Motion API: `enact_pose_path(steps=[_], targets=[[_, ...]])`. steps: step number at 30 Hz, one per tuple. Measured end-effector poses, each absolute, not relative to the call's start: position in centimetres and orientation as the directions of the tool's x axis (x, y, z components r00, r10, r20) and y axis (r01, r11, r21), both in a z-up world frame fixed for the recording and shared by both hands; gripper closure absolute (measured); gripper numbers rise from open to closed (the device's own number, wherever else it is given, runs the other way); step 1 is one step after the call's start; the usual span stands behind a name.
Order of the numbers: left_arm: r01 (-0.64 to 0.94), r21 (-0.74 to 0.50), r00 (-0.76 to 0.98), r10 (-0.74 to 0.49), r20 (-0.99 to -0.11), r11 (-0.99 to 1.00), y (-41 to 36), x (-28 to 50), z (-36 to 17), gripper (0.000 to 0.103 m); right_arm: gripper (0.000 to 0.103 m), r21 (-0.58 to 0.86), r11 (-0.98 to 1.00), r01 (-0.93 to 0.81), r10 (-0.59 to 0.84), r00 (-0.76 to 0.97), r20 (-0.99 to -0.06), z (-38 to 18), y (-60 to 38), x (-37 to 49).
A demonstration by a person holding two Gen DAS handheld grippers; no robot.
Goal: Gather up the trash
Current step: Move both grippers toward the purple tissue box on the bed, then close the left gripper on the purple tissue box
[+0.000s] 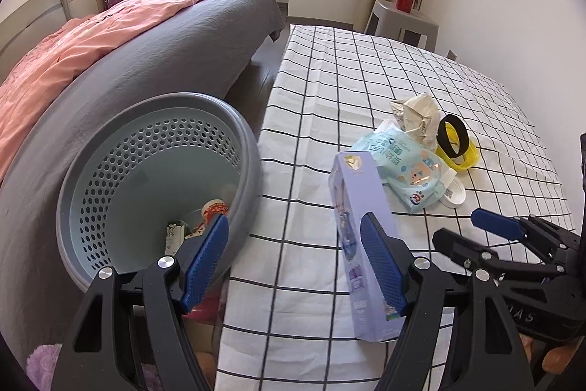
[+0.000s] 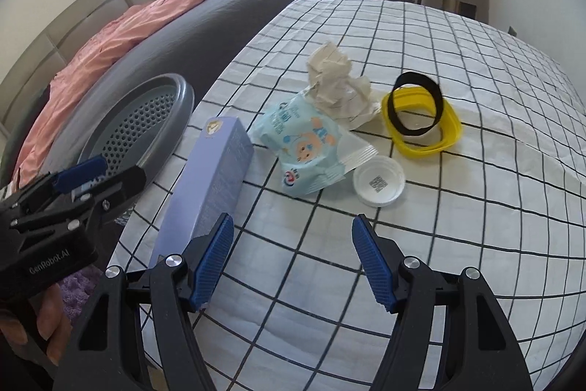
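Nearest the cameras, the left gripper (image 1: 295, 259) is hanging with its jaws spread and nothing between them, one blue pad sitting over the basket's mouth and the other in front of the lavender carton (image 1: 360, 244). The right gripper (image 2: 293, 261) is likewise hovering released and empty over bare checked tablecloth (image 2: 476, 207), its left pad just beside the carton's near end.

The carton is lying close to the table's edge, next to the grey perforated waste basket (image 1: 91, 207), which is already holding a few discarded packages at its bottom. A careless nudge from either pad is likely to slide the carton off the edge and past the basket.

Just beyond it, the pale blue wet-wipes pack (image 2: 311, 149) is lying flat, with a white round lid (image 2: 379, 182) touching its corner. That lid is looking low and flat, so the pads may be skating over it. Behind the pack, a crumpled paper wrapper (image 2: 340, 90) is resting against it, and a yellow plastic ring (image 2: 421, 131) with a black band (image 2: 415, 101) standing in it is sitting just beside; lifting one could drag the other along.
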State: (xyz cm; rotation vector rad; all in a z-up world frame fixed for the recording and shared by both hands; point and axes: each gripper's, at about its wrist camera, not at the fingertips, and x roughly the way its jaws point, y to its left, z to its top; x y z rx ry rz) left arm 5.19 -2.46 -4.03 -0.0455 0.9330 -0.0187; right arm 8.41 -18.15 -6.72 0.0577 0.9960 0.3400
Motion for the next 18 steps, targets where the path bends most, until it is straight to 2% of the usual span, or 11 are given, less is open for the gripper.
enact_pose_path(steps=[6, 18], targets=[[0.037, -0.082, 0.537, -0.088, -0.839, 0.996, -5.1, 6.3, -5.1, 0.032, 0.037, 0.220, 0.961, -0.168, 0.277, 0.565, -0.778, -4.7, -21.9, 9.2], [0.039, -0.016, 0.497, -0.033, -0.867, 0.999, -7.5, 8.3, -7.9, 0.032, 0.037, 0.255, 0.960, -0.111, 0.271, 0.591, -0.760, -3.8, -25.1, 9.6]])
